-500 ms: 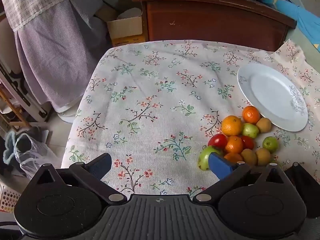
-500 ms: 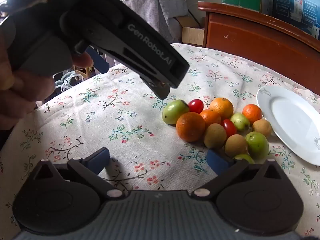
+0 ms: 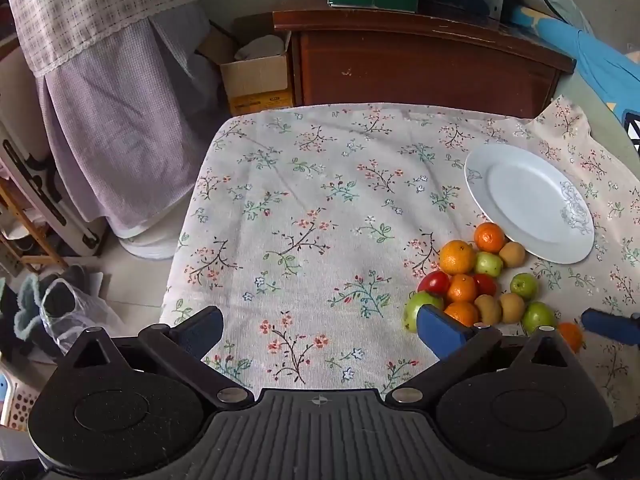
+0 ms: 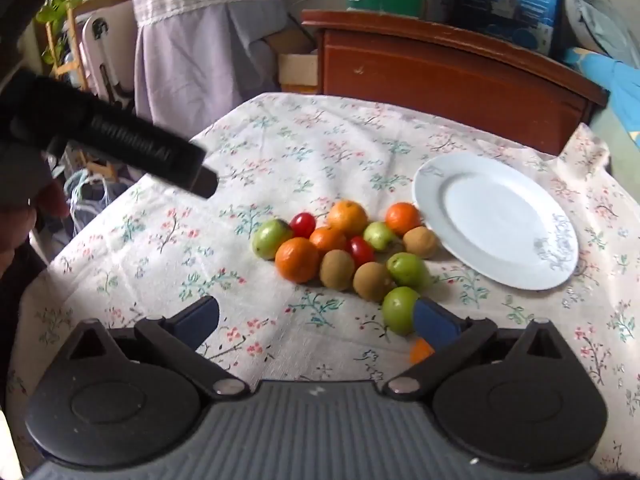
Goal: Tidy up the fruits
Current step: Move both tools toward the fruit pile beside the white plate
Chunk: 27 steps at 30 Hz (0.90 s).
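Left wrist view: the left gripper hangs spread wide over the flowered tablecloth, holding nothing. The fruit pile lies toward the table's right edge, just beside the white plate.

Right wrist view: the right gripper is spread too, its right finger touching a green fruit at the pile's near end. An orange sits well ahead.

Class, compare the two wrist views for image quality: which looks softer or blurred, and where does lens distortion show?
Right wrist view: softer overall, the tablecloth print smeared and washed out, the left gripper's lettering blurred. Left wrist view: crisper, the fruit pile and floral print sharp. Both: fisheye bending, the wooden headboard curving and dark corners.
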### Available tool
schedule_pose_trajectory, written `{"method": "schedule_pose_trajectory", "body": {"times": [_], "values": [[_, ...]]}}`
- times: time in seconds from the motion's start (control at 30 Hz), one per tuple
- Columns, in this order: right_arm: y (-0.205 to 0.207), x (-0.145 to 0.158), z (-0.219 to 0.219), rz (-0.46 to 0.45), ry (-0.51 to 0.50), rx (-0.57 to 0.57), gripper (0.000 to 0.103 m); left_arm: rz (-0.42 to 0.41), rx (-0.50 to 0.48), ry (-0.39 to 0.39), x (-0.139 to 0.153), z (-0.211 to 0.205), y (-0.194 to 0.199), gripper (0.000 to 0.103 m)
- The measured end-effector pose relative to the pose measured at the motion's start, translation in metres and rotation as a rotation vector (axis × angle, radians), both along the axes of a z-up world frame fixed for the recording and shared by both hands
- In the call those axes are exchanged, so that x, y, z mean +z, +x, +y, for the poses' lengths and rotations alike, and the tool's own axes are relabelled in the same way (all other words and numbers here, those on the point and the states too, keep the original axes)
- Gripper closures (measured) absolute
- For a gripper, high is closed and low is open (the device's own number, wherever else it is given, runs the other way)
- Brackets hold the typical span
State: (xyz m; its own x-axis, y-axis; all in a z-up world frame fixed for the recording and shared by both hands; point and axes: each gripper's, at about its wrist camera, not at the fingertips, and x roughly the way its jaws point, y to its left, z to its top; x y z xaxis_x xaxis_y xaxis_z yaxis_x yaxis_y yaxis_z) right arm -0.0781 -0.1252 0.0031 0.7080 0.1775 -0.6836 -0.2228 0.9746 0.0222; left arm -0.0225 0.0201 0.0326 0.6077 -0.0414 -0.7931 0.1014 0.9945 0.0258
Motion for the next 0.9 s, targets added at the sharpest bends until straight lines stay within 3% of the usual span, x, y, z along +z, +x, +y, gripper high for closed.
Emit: {"method": "schedule_pose_trajectory", "body": {"times": [0.3,0.43,0.53,0.73,0.8,0.9], "values": [[0.000,0.057,-0.040,-0.071,-0.067,-0.288,0.001,0.054,-0.067,0.010,0.015,0.001,-0.006,0.000],[0.001,0.069,-0.068,-0.020,-0.011,-0.376,0.001,0.100,-0.085,-0.010,0.023,-0.004,-0.001,0.000],[0.002,0.062,-0.082,0.037,0.050,-0.449,0.001,0.081,-0.116,0.010,0.024,-0.016,-0.002,0.000],[0.010,0.035,-0.068,0.164,0.117,-0.442,0.001,0.099,-0.152,0.062,0.007,-0.036,-0.003,0.000],[0.014,0.027,-0.060,0.200,0.103,-0.447,0.001,0.120,-0.151,0.082,0.000,-0.041,-0.003,0.000],[0.019,0.019,-0.049,0.220,0.051,-0.441,0.001,0.128,-0.147,0.053,-0.002,-0.041,-0.003,0.000]]}}
